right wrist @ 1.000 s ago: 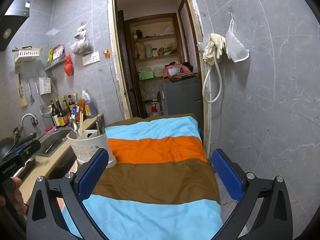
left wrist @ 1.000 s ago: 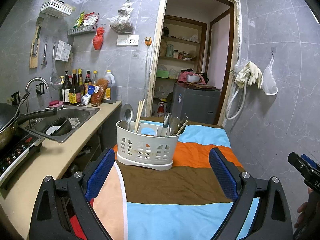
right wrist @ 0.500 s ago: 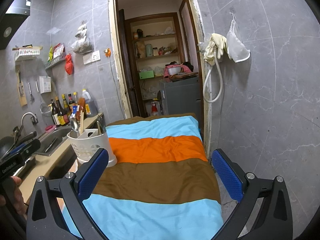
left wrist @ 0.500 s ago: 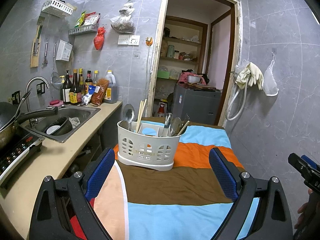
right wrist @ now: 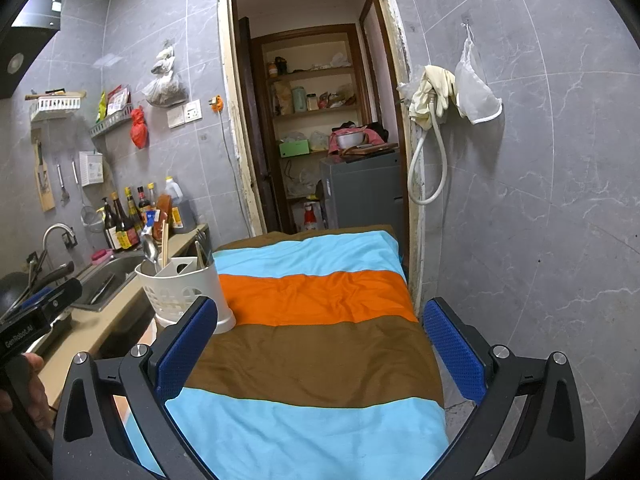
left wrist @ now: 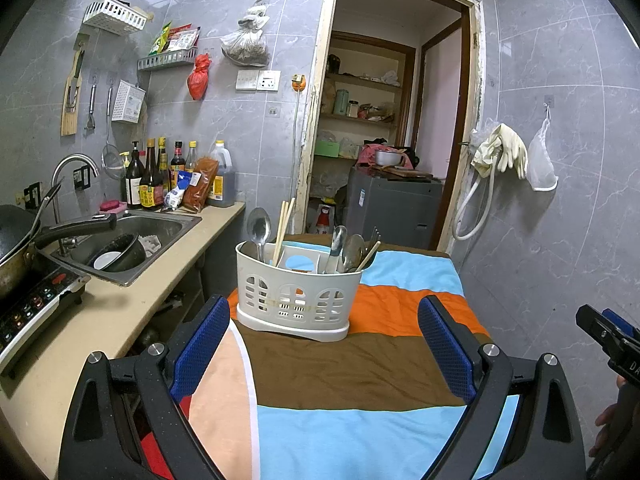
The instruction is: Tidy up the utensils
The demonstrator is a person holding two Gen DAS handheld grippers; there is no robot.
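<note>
A white plastic utensil caddy (left wrist: 294,294) stands on the striped cloth (left wrist: 360,364) over the table. It holds a spoon (left wrist: 259,227), chopsticks (left wrist: 283,224) and several more spoons and forks (left wrist: 352,246). My left gripper (left wrist: 326,350) is open and empty, a short way in front of the caddy. My right gripper (right wrist: 320,350) is open and empty over the cloth (right wrist: 320,356), with the caddy (right wrist: 182,294) to its far left.
A counter (left wrist: 104,316) runs along the left with a sink (left wrist: 132,240), a pan (left wrist: 24,236), an induction hob (left wrist: 32,308) and bottles (left wrist: 154,176). A doorway (left wrist: 396,120) opens behind the table. A tiled wall with a hose (right wrist: 430,152) stands to the right.
The left gripper has shifted slightly, so the caddy sits a little higher and nearer centre in its view. The right gripper has barely moved. Both stay open.
</note>
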